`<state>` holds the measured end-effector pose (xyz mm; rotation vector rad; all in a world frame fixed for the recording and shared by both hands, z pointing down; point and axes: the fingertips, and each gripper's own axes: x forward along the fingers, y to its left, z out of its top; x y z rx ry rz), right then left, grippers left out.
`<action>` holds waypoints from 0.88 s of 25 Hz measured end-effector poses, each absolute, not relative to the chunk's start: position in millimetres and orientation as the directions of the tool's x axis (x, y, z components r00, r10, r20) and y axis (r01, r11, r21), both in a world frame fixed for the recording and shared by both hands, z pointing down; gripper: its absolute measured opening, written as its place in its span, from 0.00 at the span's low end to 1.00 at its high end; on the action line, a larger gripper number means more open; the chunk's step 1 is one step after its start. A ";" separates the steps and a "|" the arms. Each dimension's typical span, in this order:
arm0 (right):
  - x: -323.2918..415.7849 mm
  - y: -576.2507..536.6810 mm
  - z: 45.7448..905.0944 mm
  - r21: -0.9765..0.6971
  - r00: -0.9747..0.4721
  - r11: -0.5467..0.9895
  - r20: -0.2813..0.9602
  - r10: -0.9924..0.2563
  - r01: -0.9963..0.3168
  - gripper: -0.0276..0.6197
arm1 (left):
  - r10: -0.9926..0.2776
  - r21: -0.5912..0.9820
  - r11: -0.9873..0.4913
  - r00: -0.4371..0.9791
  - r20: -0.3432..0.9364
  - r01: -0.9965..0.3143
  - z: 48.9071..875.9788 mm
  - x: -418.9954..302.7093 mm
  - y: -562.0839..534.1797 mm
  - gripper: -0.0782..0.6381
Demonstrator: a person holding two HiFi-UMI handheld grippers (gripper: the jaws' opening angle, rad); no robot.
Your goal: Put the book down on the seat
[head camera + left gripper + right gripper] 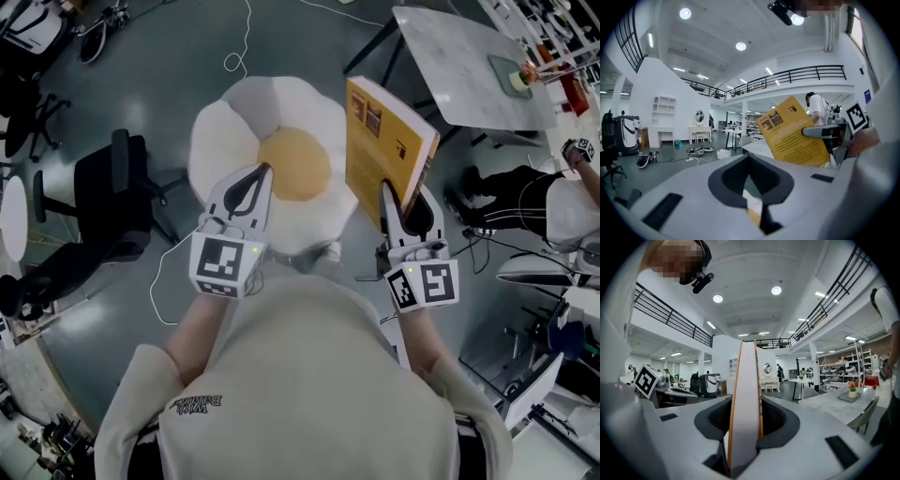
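Seat (230, 122): round egg-shaped cushion with a white rim and yellow centre, ahead of the person in the head view. Book (389, 141): yellow cover, held in the air on edge at the cushion's 3 o'clock rim. Its long axis stood upright and its cover faced 9 o'clock. Right gripper (405, 197): clenched on the book's lower edge, pages filling the gap between the jaws. Left gripper (262, 176): jaws together, nothing held, tips over the yellow centre. Judged: the seat lay toward 9 o'clock from the book, so a short carry that way and a tip onto the flat were still due.
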<state>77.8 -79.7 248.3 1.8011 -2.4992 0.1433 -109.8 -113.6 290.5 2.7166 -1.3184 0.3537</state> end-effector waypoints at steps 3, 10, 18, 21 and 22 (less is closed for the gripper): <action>78.0 -87.1 250.8 -0.025 -0.342 0.341 0.113 -0.933 -0.940 0.27 | -0.783 -0.003 -0.588 0.568 0.254 -0.809 289.7 -113.6 -116.5 0.12; 95.7 -106.8 280.6 0.022 -0.417 0.429 0.194 -0.888 -0.903 0.27 | -0.818 -0.064 -0.547 0.517 0.254 -0.835 305.3 -89.7 -129.6 0.12; 87.0 -155.8 384.1 0.018 -0.466 0.492 0.295 -0.834 -0.870 0.27 | -0.773 -0.019 -0.585 0.551 0.314 -0.810 387.8 -78.6 -154.6 0.12; 87.9 -170.4 437.4 0.008 -0.489 0.527 0.362 -0.794 -0.850 0.27 | -0.745 0.031 -0.581 0.547 0.381 -0.813 437.9 -73.2 -166.8 0.12; 87.5 -174.1 457.7 -0.002 -0.497 0.538 0.384 -0.778 -0.843 0.27 | -0.740 0.046 -0.576 0.544 0.396 -0.816 454.9 -71.7 -170.7 0.12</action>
